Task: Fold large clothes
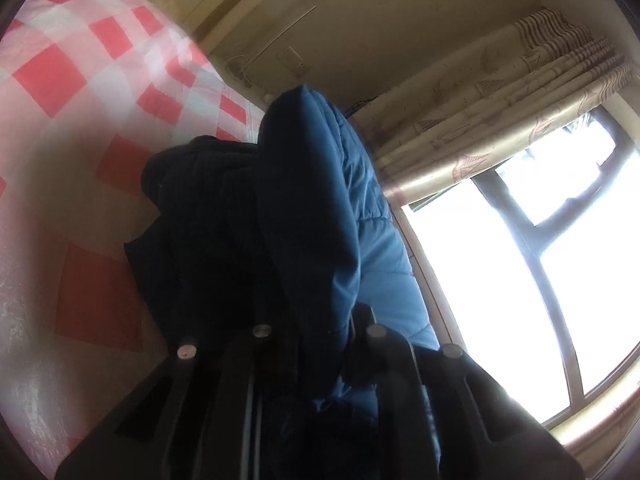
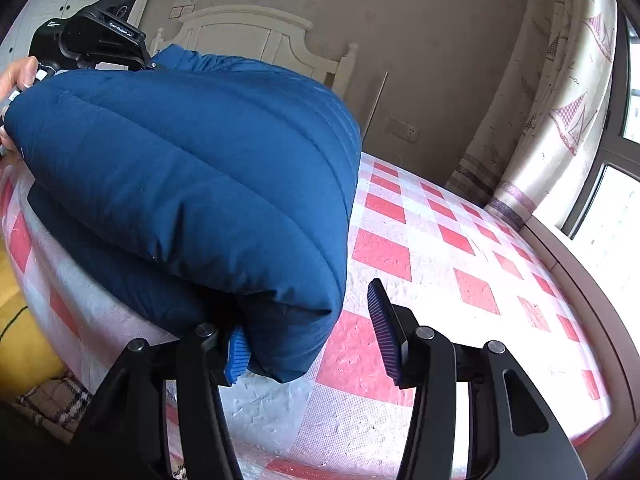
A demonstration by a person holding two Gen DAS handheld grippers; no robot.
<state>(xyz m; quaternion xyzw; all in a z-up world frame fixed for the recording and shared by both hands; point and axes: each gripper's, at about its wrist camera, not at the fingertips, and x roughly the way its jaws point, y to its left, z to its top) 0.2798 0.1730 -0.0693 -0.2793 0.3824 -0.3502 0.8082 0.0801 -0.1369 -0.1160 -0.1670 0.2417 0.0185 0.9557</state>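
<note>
1. On a bed with a red-and-white checked cover (image 2: 420,240) lies a thick navy quilted jacket (image 2: 192,184), folded over itself into a puffy bundle with 2 layers showing.
2. From the right wrist view, the bundle fills the left half of the frame; its lower layer rests on the cover near the bed's left edge, and its upper layer is lifted off the lower one.
3. To the right of the jacket the checked cover runs bare toward the window side, giving open room there.
4. Left of the bed edge, a yellow surface (image 2: 24,336) and a plaid cloth (image 2: 52,400) sit below.
5. The right gripper (image 2: 308,340) has its 2 fingers spread wide apart. The left blue pad (image 2: 238,354) touches the near corner of the jacket; the other pad (image 2: 382,328) stands free above the cover. Nothing is pinched between them.
6. The left gripper (image 1: 316,360) is clamped on a fold of the jacket (image 1: 312,208); blue fabric rises straight up from between its fingers, in the left wrist view.
7. In the right wrist view the left gripper's black body (image 2: 100,36) and the person's left hand (image 2: 18,80) show at the jacket's far upper corner.
8. Beyond the bed stand a white headboard (image 2: 256,36), a beige wall, patterned curtains (image 2: 560,112) and a bright window (image 1: 520,280).
</note>
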